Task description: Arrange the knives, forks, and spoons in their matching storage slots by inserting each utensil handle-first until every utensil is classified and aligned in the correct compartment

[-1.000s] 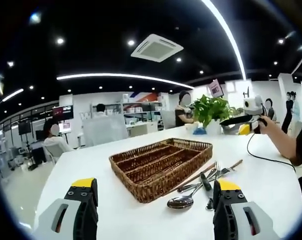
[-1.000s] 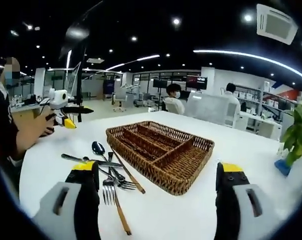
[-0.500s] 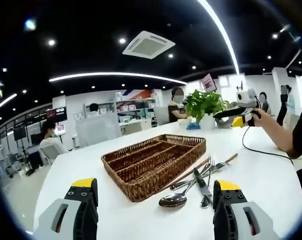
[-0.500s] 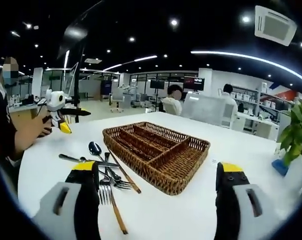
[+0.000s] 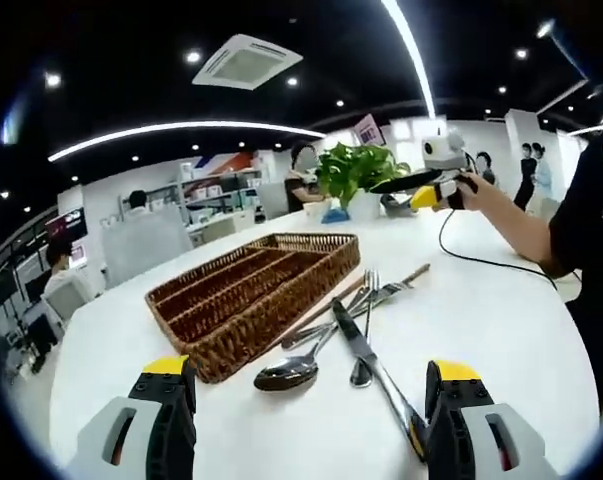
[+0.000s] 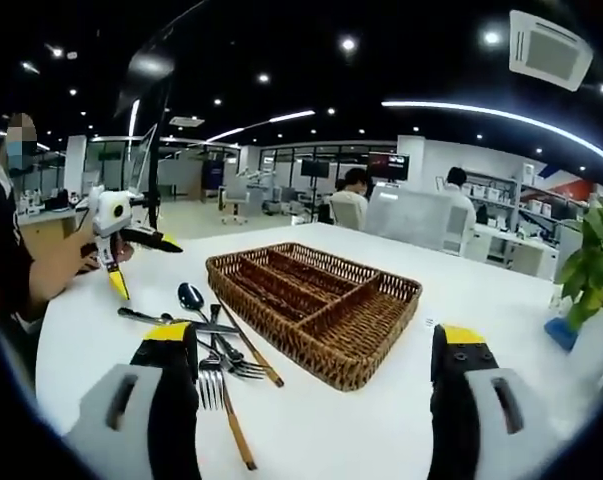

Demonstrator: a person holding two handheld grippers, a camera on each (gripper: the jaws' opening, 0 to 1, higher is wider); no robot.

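Everything turns on the knife (image 5: 366, 350). It lies on the table (image 5: 501, 330) beside the tray (image 5: 251, 290), on the tray's long flank, crossing the pile of spoons (image 5: 296, 368) and forks (image 5: 369, 290), with no utensil yet in a compartment. In the left gripper view its long axis runs from the pile straight down toward the left gripper (image 5: 306, 425), the near end stopping just beside the right-hand jaw, so this gripper looks the nearer one, and a small sideways shift should bring that end between its jaws. Those jaws stand wide apart with nothing between them. The tray's slots run roughly parallel to the knife (so little turning should be needed once it is lifted). In the right gripper view the same pile (image 6: 221, 350) lies on the tray's (image 6: 316, 300) far-left side as seen from there, near the left-hand jaw of the right gripper (image 6: 316, 415), which is also spread wide and holds nothing. The left gripper (image 6: 116, 225) as seen from there hangs above the table beyond the pile.
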